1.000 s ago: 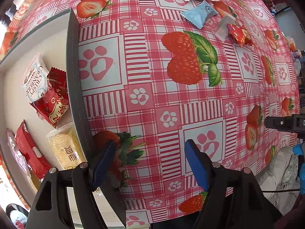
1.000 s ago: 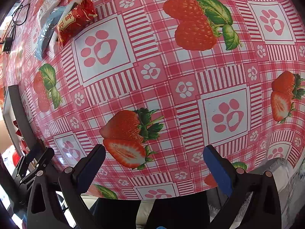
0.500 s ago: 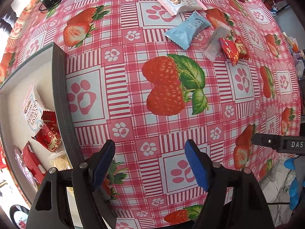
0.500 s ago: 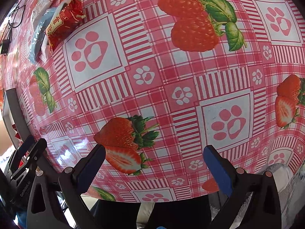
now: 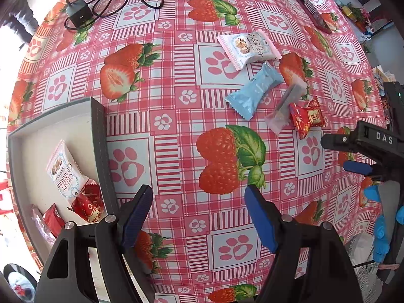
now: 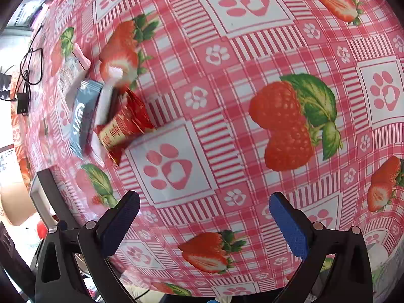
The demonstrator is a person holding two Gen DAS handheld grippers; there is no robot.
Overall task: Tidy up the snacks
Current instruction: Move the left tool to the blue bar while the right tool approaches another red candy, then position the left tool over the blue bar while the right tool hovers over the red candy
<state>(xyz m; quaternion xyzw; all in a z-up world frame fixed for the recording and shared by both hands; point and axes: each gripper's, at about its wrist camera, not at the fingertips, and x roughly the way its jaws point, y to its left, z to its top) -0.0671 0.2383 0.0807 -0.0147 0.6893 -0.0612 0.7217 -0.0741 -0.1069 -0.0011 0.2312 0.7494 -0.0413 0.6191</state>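
On the strawberry tablecloth lie a white cranberry packet (image 5: 248, 46), a light blue packet (image 5: 253, 91), a clear packet (image 5: 285, 108) and a red packet (image 5: 306, 117). They also show in the right wrist view: red packet (image 6: 125, 126), blue packet (image 6: 82, 116). A grey tray (image 5: 99, 146) at the left holds a white packet (image 5: 64, 169) and red packets (image 5: 87, 203). My left gripper (image 5: 199, 217) is open and empty above the cloth, right of the tray. My right gripper (image 6: 203, 218) is open and empty, right of the loose snacks.
A black charger with its cable (image 5: 78, 12) lies at the far left of the table. A dark flat object (image 5: 314, 15) lies at the far right. The right gripper shows at the right edge of the left wrist view (image 5: 366, 144). The tray's edge (image 6: 50, 189) shows at the left.
My left gripper has pulled back and risen from the tray, so more of the table shows. My right gripper has moved toward the loose snacks, which now look larger.
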